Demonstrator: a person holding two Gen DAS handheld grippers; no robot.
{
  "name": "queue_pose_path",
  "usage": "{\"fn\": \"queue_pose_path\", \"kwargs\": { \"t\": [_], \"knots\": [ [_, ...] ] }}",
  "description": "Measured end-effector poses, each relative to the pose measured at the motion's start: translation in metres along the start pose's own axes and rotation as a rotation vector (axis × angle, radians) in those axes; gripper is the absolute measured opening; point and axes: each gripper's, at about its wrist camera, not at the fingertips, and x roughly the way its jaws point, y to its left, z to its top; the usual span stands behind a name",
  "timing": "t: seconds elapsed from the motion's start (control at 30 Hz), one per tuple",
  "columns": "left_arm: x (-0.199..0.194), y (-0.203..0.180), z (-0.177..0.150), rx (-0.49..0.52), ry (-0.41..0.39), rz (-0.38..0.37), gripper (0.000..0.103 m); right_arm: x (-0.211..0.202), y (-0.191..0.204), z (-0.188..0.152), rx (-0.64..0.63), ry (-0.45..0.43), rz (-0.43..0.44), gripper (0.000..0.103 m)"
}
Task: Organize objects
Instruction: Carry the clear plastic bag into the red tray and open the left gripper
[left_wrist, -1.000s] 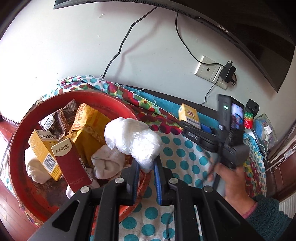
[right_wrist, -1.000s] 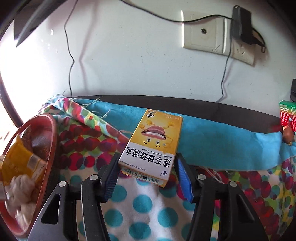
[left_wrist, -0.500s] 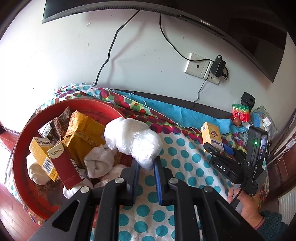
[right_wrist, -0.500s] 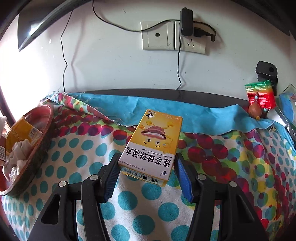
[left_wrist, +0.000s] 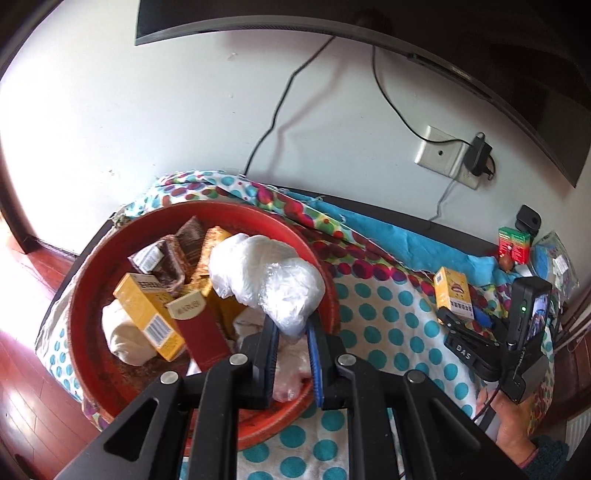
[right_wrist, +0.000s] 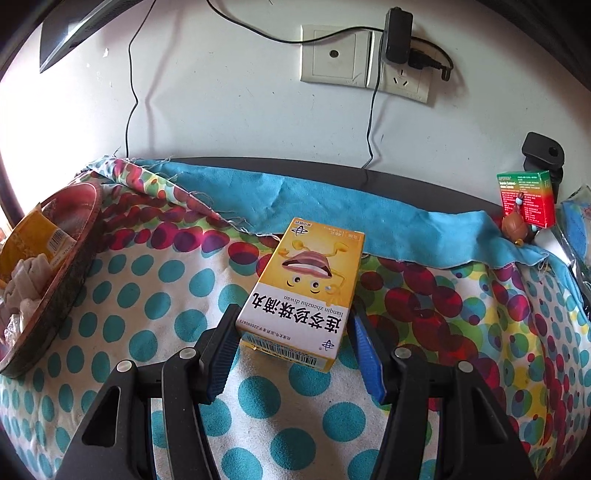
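A crumpled white plastic bag (left_wrist: 266, 280) is clamped between the left gripper (left_wrist: 291, 332) fingers above the round red tray (left_wrist: 92, 295). The yellow cardboard medicine box (right_wrist: 303, 291) is pinched by the right gripper (right_wrist: 291, 332); sorting is judged unfinished.

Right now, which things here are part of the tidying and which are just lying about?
In the job:
left gripper, shut on the plastic bag
right gripper, shut on the yellow box
red basket

Lying about:
green box
wall socket
charger
cloth
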Motion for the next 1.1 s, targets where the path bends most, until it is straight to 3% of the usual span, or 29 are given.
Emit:
{"fn": "queue_pose_path", "kwargs": {
  "t": [0.43, 0.83, 1.1],
  "knots": [
    [0.002, 0.043, 0.003, -0.085, 0.009, 0.095, 0.015, 0.002, -0.001, 0.001, 0.008, 0.011, -0.005, 0.055],
    [0.004, 0.12, -0.005, -0.23, 0.029, 0.216, 0.016, 0.004, 0.0, 0.0, 0.006, 0.02, -0.001, 0.055],
    [0.024, 0.13, -0.012, -0.25, 0.064, 0.196, 0.016, 0.004, 0.0, 0.001, 0.003, 0.025, 0.001, 0.055]
  ]
}}
